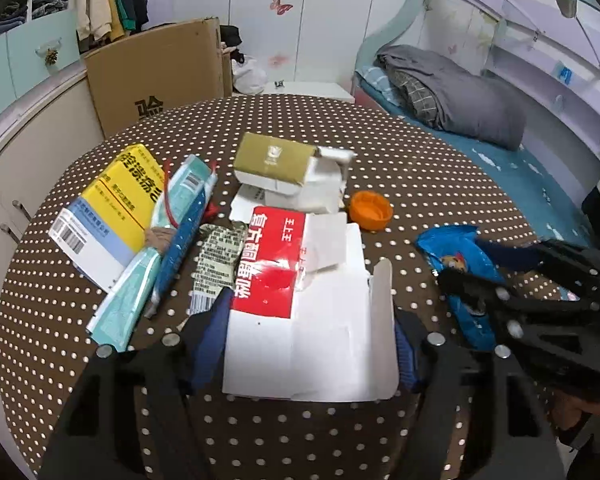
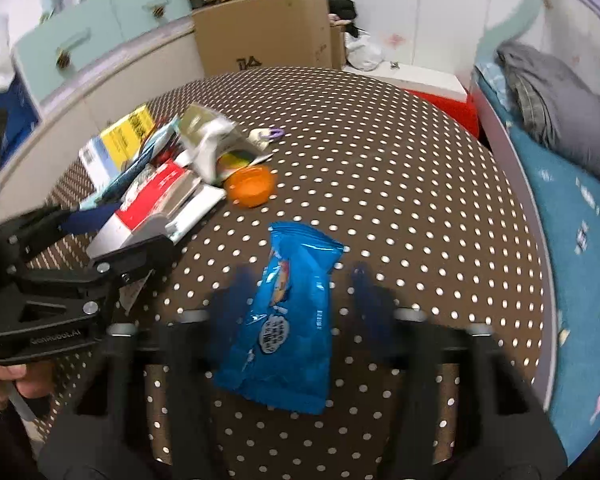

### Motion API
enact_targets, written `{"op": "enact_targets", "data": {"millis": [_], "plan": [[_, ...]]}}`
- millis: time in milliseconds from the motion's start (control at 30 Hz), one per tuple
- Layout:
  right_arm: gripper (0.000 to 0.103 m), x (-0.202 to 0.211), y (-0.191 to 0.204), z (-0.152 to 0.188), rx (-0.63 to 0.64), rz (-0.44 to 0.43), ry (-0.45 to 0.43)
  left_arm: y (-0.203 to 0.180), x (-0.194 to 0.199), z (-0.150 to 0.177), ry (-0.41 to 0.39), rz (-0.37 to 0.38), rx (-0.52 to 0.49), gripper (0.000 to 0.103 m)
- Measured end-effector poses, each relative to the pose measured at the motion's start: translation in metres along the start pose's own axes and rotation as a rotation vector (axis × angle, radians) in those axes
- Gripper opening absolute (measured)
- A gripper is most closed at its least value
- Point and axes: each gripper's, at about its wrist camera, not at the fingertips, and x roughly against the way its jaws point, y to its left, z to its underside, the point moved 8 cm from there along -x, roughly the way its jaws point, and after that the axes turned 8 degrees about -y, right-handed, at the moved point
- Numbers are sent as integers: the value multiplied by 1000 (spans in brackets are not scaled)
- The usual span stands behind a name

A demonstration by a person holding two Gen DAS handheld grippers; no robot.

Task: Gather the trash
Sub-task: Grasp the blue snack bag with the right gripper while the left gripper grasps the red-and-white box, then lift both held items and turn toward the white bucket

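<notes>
Trash lies scattered on a round table (image 1: 340,432) with a brown, white-dotted cloth. In the left wrist view the left gripper (image 1: 308,344) straddles a flattened red and white carton (image 1: 296,300); its blue-padded fingers (image 1: 212,332) sit at the carton's two side edges, and whether the pads actually press on it cannot be told. Left of the carton lie a printed wrapper (image 1: 216,256), a teal and blue pouch (image 1: 168,248) and a yellow and white box (image 1: 108,216); behind it stands a torn olive and white box (image 1: 288,172), with an orange lid (image 1: 370,210) just to its right. In the right wrist view the right gripper (image 2: 296,292) reaches over a blue snack bag (image 2: 284,320) lying flat on the cloth, apart from the pile. Its blurred fingers (image 2: 236,292) stand on either side of the bag, apart, with cloth showing between each finger and the bag. Past the table stand a cardboard box (image 1: 156,76) and a bed (image 1: 500,168) with a grey blanket.
</notes>
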Motion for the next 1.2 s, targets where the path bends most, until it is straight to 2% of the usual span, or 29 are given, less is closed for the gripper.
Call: {"op": "enact_targets", "data": {"millis": [133,433,600,933,1200], "plan": [[25,2,9,4,34,-20,2,-5,6,5,-5,33,13,67],[24,29,-8,1,-41,-44,-60,-4,30,15,-45,52,55,67],[24,50,-20,-10,-73,-53,-108,-10,49,7,-90,61,58,67],[24,106,-53,-48,-137,-76,-257,-50,89,-42,-221,109,21,67],[24,162,-116,-73,-213,-27,-386,-111,94,-88,-279,187,-18,67]]}}
